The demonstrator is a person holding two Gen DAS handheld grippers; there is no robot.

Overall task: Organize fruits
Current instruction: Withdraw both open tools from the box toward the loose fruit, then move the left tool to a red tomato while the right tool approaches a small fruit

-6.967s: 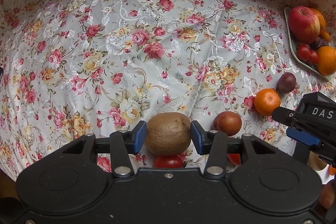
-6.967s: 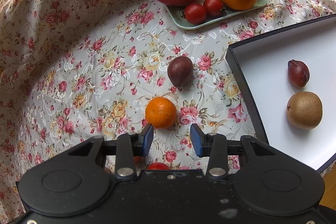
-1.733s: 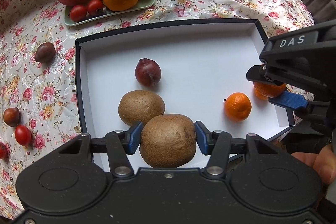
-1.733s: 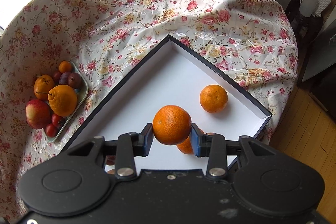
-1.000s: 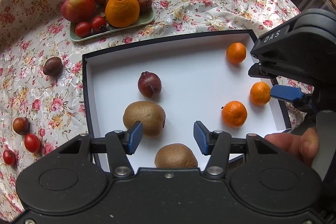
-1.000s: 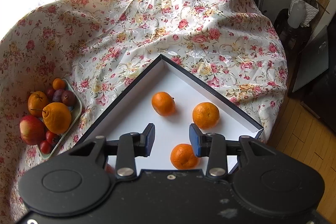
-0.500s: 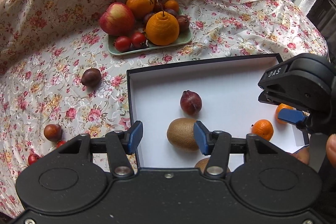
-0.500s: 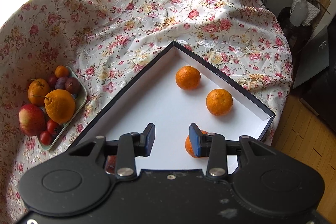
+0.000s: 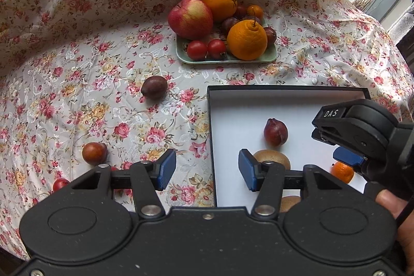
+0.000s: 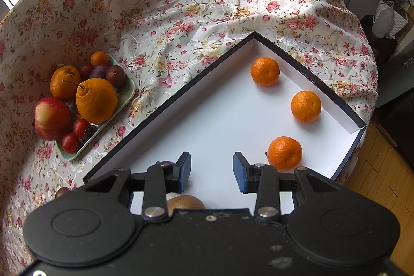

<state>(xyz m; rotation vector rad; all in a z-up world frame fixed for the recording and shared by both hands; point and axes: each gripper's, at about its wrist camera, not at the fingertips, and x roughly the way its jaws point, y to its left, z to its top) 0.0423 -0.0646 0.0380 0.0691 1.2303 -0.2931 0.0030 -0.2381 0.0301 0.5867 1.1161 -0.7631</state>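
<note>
Both hand-held grippers empty, jaws spread. Left hand-held gripper (image 9: 207, 169) hangs over the box's (image 9: 211, 136) left wall; right hand-held gripper (image 10: 212, 169) hangs over the box interior, nothing between its pads.

Step in hand, as I judge it: fetch the next loose fruit off the table (image 9: 77, 94). To do it well, swing the left one toward 9–10 o'clock, keep the jaws wide, come down so the pads straddle the fruit's widest part, and close gently since round fruit rolls on the wrinkled cloth.

Near to far, left view: small red tomato (image 9: 60, 184) at 9 o'clock, partly hidden by the gripper body; brown-red plum (image 9: 94, 153) at 10 o'clock, nearest full target; darker plum (image 9: 154, 91) at 11 o'clock, farther off. Inside the box at 1–3 o'clock: kiwi (image 9: 271, 159) touching behind the right pad's line of sight, red plum (image 9: 275, 132) beyond it. Green tray (image 9: 225, 59) of fruit at 12 o'clock, well apart.

Right view: three tangerines, nearest (image 10: 284, 153) at 2 o'clock.
</note>
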